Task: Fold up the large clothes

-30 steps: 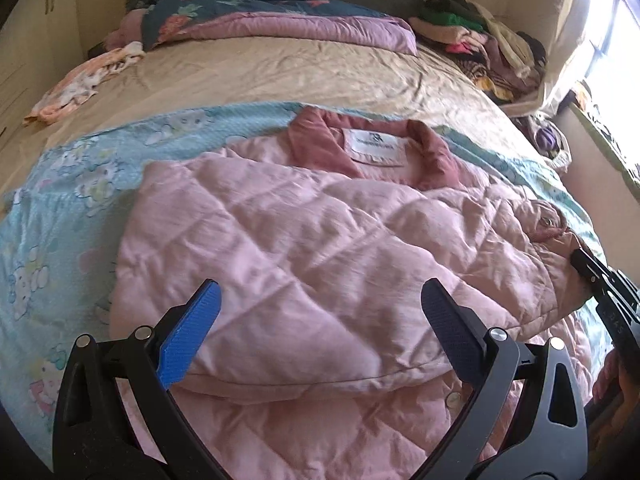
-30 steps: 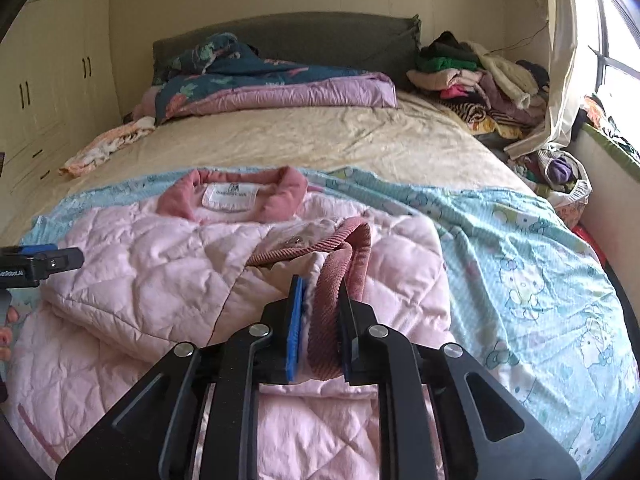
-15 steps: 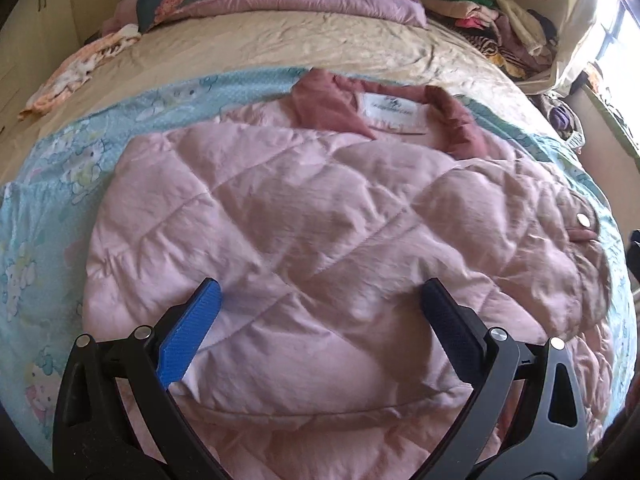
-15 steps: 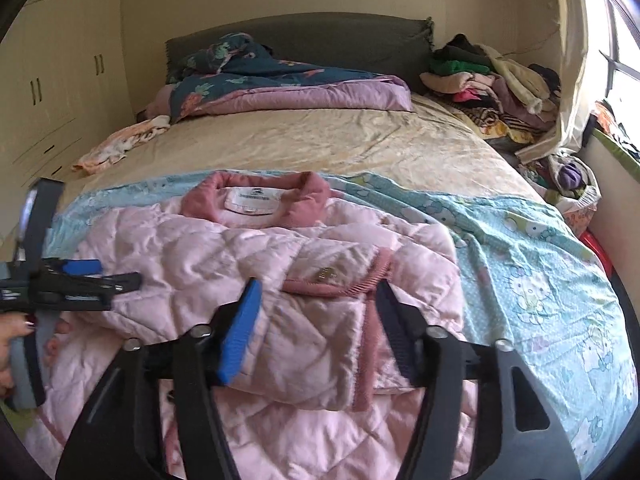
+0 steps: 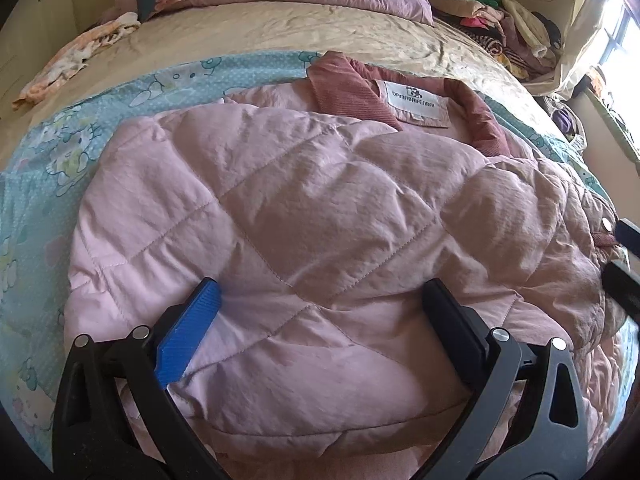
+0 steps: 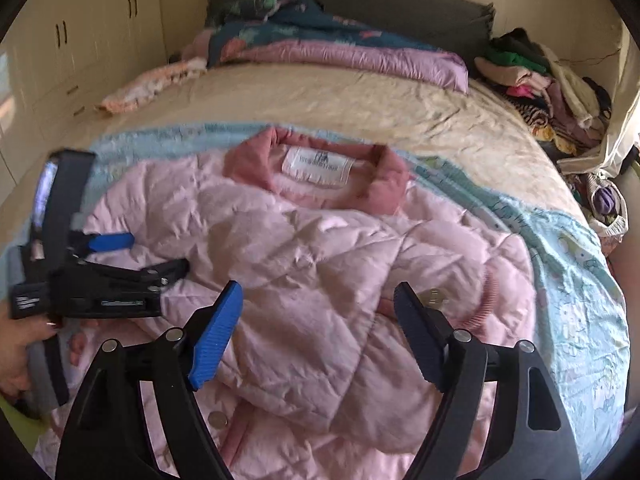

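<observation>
A pink quilted jacket (image 5: 320, 216) (image 6: 312, 264) lies on the bed with its darker pink collar (image 5: 348, 92) and white label toward the headboard; both sleeves are folded in over its body. My left gripper (image 5: 320, 300) hovers open just above the folded left sleeve, nothing between its fingers; it also shows at the left edge of the right wrist view (image 6: 160, 256), held by a hand. My right gripper (image 6: 318, 304) hangs over the jacket's middle, its jaws still opening and empty. The ribbed sleeve cuff (image 6: 486, 296) lies loose on the jacket to its right.
The jacket rests on a light blue cartoon-print blanket (image 6: 576, 320) over a beige sheet (image 6: 360, 104). A folded quilt (image 6: 340, 52) lies by the headboard, a clothes pile (image 6: 540, 80) at the far right, a small garment (image 6: 152, 84) at the far left. Cupboards (image 6: 60, 40) line the left wall.
My right gripper let go of the sleeve cuff, opened wide and slid left over the jacket's middle. My left gripper sank closer to the folded left sleeve, staying open.
</observation>
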Tool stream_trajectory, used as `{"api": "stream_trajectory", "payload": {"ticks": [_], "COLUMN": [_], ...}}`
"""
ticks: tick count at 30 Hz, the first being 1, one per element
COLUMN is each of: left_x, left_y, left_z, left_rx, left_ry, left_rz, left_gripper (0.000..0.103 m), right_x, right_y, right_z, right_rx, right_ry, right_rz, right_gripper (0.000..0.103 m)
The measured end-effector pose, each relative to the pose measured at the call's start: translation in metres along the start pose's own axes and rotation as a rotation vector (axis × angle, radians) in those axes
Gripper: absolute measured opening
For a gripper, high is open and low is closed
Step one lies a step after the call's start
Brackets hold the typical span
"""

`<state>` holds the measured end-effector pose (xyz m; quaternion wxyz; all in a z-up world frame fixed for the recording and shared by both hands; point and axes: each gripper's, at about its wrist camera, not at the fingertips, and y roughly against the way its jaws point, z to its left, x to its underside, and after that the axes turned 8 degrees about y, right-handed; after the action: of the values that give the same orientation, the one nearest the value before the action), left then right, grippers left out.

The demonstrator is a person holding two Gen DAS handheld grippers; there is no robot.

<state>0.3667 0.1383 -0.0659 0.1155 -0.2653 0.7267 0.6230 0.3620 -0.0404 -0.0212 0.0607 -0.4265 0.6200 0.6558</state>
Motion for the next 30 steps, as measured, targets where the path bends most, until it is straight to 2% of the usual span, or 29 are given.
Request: {"api": "stream_trajectory", "payload": {"ticks": [6,12,20,30], "left_x": [0.0,0.0,0.0,0.004], "left_y": [-0.002,-0.004,0.005,0.032], "left_z": [0.001,0.0,-0.001,0.008], "left_rx": [0.006,-0.001,-0.009,0.02], "left_ry": [-0.005,-0.012,-0.001,0.049], "left_rz": [-0.011,-0.023,-0.025,-0.026], "left_gripper": [0.095,0.095,0.095,0.095], "right_x": [0.006,0.013,0.014,0.02], "right_y": [-0.049,-0.076,-0.08,-0.065], "right_z": [-0.002,-0.007,-0.011,-0.01], "right_rx": [-0.006,-0.012,-0.02,0.002], "right_ry": [-0.008,-0.04,-0.063,-0.083], "right_rz": [0.124,0.132,0.122,0.101], "right_gripper": [0.079,0.09,0.091,0.091]}}
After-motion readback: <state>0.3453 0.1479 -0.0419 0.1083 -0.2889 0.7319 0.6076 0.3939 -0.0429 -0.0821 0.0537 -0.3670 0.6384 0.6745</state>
